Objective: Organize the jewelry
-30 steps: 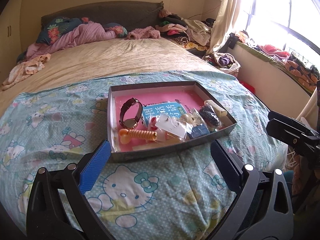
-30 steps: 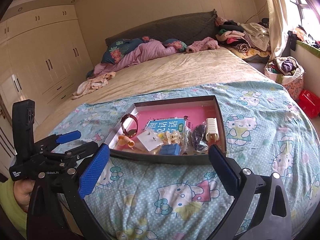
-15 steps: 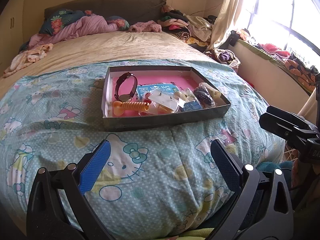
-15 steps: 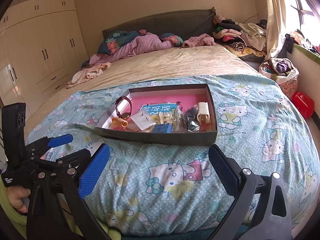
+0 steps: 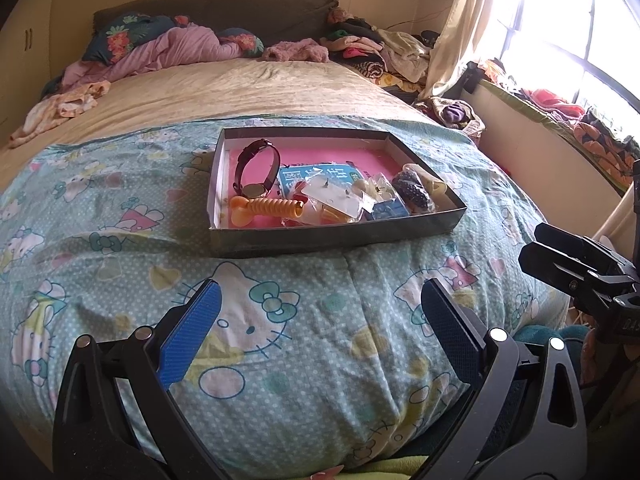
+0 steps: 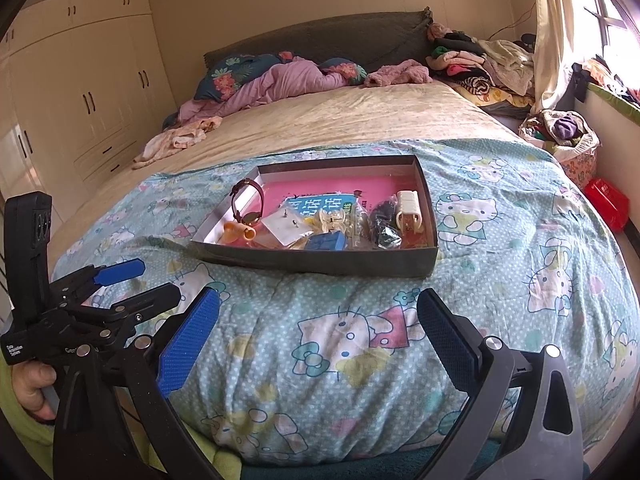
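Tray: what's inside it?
In the tray: a watch, an orange bone-shaped piece, a blue card, clear packets, a blue box, a dark beaded item. The pile hides what lies underneath.

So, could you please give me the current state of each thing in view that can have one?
left gripper: open, empty, above the quilt
right gripper: open, empty
box: lidless, on the quilt
watch: strap closed in a loop, standing on edge
wardrobe doors: shut
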The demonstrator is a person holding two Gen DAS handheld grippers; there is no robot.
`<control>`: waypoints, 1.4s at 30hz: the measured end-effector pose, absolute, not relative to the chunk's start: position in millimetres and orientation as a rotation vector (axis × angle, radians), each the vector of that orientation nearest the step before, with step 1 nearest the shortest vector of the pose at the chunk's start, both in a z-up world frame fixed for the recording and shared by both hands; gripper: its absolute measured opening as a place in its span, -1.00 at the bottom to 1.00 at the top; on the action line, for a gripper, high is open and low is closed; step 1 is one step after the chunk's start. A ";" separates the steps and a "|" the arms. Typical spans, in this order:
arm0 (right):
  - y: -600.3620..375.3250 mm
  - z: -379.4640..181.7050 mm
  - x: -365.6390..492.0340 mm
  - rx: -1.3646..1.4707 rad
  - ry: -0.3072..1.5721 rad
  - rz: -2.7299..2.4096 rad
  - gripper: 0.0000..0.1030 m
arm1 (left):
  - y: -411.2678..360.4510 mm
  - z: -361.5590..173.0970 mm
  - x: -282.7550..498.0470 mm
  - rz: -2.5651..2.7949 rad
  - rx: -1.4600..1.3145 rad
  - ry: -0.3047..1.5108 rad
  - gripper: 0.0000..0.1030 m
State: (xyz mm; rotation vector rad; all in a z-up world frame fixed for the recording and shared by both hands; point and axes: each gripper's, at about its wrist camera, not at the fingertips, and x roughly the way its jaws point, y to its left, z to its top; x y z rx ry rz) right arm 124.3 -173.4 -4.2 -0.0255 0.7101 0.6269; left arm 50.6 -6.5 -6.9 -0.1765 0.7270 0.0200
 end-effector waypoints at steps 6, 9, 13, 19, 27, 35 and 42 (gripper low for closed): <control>-173.3 -4.1 124.2 -0.027 0.709 0.628 0.91 | -5.1 -6.4 48.3 0.030 -0.179 0.721 0.81; -173.0 -4.4 124.1 -0.029 0.712 0.629 0.91 | -4.3 -4.4 47.5 0.033 -0.181 0.718 0.81; -171.5 -5.3 122.8 -0.035 0.714 0.633 0.91 | -3.9 -3.8 46.5 0.037 -0.178 0.718 0.81; -170.1 -5.1 121.9 -0.045 0.715 0.640 0.91 | -2.9 -3.0 45.7 0.049 -0.175 0.723 0.81; -169.3 -4.3 121.8 -0.048 0.716 0.643 0.91 | -2.9 -2.6 45.2 0.053 -0.167 0.724 0.81; -169.2 -4.4 121.7 -0.048 0.717 0.642 0.91 | -3.4 -2.5 45.9 0.056 -0.169 0.724 0.81; -169.2 -4.5 121.9 -0.049 0.717 0.642 0.91 | -3.5 -2.5 45.9 0.055 -0.169 0.725 0.81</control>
